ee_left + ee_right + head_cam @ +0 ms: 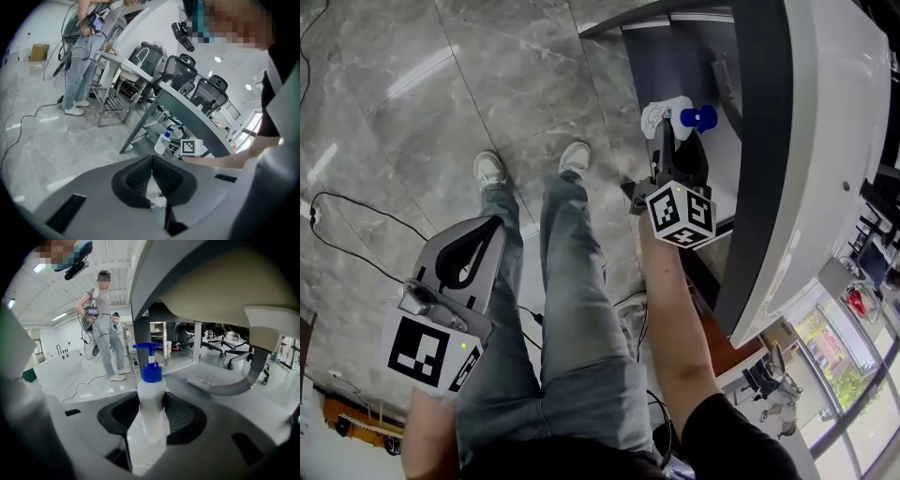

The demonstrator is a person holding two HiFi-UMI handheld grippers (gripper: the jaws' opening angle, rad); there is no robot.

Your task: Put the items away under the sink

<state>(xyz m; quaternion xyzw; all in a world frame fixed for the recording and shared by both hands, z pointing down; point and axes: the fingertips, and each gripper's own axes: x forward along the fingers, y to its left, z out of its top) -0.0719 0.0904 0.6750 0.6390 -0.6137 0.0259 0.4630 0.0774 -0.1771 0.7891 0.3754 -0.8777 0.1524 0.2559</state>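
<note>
The sink overhangs the space the right gripper reaches into. The left gripper hangs aside by the leg, fingers pressed together on nothing. The curved drain pipe sits near. Pushing further could knock the load against it, and a tilted release would likely topple it. The right fingers clamp a white pump bottle, apparently not yet set down. Its long axis runs along the fingers, with the blue pump head leading.
</note>
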